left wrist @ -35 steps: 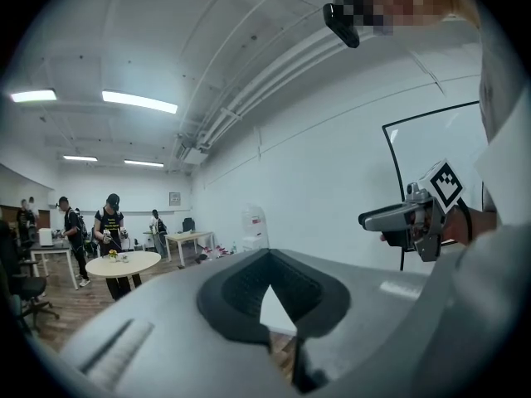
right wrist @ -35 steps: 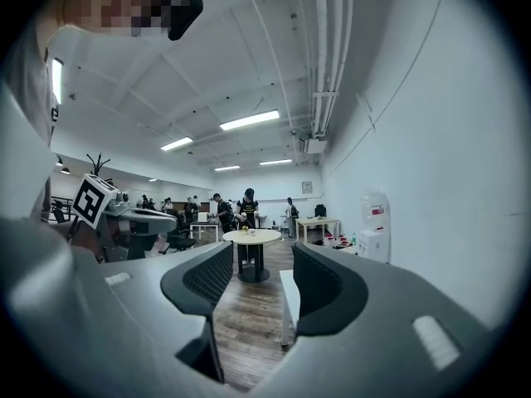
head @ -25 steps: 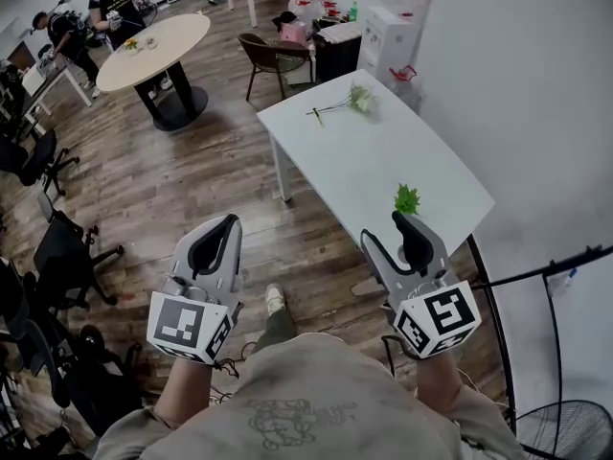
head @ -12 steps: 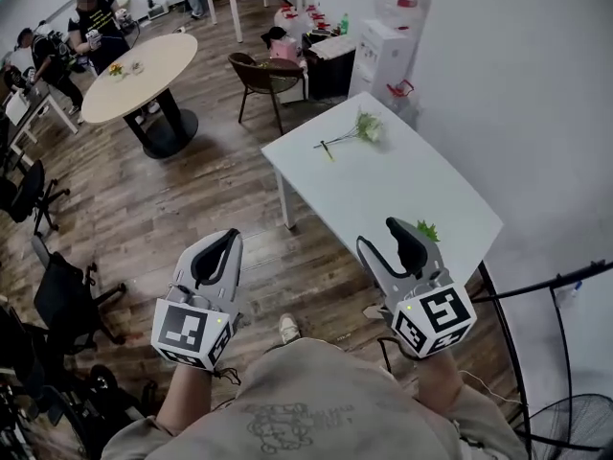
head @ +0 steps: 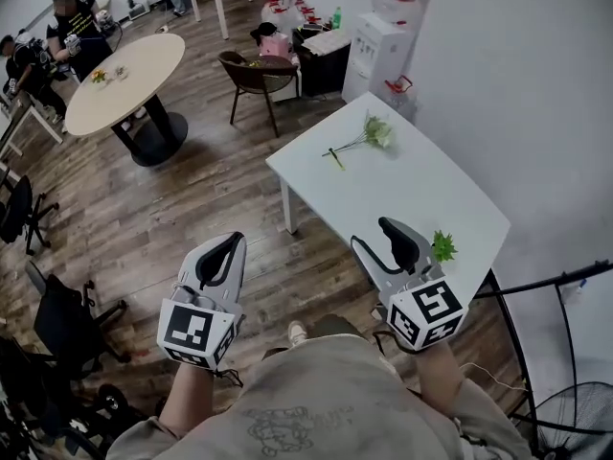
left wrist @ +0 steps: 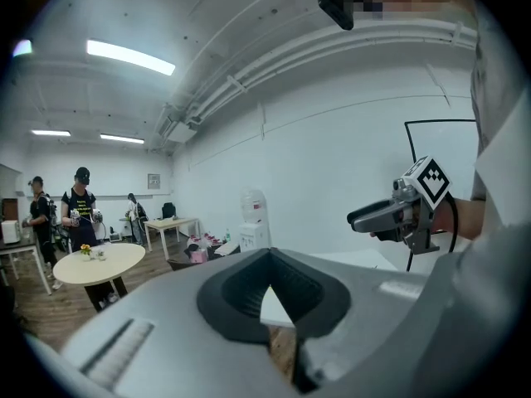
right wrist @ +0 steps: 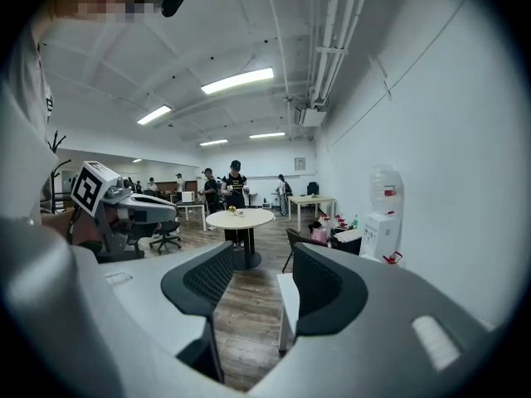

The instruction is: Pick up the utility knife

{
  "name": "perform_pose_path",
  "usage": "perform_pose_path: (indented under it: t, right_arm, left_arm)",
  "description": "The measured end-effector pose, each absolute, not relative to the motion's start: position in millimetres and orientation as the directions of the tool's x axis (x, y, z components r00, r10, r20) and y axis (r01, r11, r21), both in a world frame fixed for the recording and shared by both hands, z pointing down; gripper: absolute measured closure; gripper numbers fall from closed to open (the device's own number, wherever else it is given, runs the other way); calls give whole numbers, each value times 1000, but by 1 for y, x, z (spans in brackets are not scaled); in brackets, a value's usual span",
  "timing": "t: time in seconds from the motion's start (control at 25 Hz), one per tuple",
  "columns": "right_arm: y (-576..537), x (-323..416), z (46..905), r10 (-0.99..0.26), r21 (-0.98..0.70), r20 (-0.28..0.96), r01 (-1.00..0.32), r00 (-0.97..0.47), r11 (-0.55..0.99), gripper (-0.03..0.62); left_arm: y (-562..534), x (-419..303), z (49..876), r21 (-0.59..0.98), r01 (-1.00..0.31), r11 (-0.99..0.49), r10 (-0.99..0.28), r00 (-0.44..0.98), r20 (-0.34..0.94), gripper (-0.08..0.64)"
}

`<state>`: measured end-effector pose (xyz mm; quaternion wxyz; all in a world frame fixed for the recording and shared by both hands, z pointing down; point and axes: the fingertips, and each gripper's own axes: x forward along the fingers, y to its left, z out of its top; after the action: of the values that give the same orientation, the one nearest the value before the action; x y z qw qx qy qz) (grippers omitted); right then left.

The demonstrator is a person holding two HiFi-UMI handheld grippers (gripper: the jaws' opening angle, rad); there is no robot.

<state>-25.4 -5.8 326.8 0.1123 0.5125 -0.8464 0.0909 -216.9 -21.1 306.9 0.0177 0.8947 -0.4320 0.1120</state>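
Upper left: one round surface (head: 115, 70), people beside it. Lower left: left claw (head: 233, 241), jaws closed tip to tip, gripping nothing. Centre right: one white surface (head: 421, 185) carrying one flower stem (head: 359, 138) at its far end. Lower right: right claw (head: 369, 233), jaws moderately apart, empty. One green sprig (head: 442, 247) just beside it. Utility knife: not made out in any view.

We are seeing right tool (head: 378, 242) covering white bench (head: 412, 171) near edge. Fan (head: 575, 420) being cut off by bottom-right corner. We are finding items (head: 120, 71) on round bench (head: 144, 56) too small to name.
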Motion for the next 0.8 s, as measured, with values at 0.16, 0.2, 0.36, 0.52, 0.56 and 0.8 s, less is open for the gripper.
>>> perform_pose_path:
  t: [0.16,0.2,0.36,0.52,0.56,0.8]
  right_arm:
    - [-24,-27,349,-833,-18,342,-889,-435,457,354]
    - [-29,-26,354,-832,-14,351,-891,-429,454,353]
    - [-57,-20,372,-833,-25,373,-902,-408,430,354]
    - [-92,-15,392,-822,-34,402,-904,-404,427,354]
    - [-101,-12,397,-819,-33,411,-904,-401,426,353]
    - [-171,14,424,-806,-29,458,-913,-374,407,353]
  left_arm:
    - [-35,-215,323,-48,-762,-646,-749,620,234,560]
    - [-39,-215,327,-43,-761,-647,-746,621,239,560]
    - [-61,-217,345,-12,-766,-643,-741,618,263,560]
    - [-95,-213,359,15,-767,-641,-733,618,285,560]
    - [-105,-209,361,17,-766,-643,-731,619,287,560]
    - [-182,-182,373,3,-756,-655,-720,625,300,560]
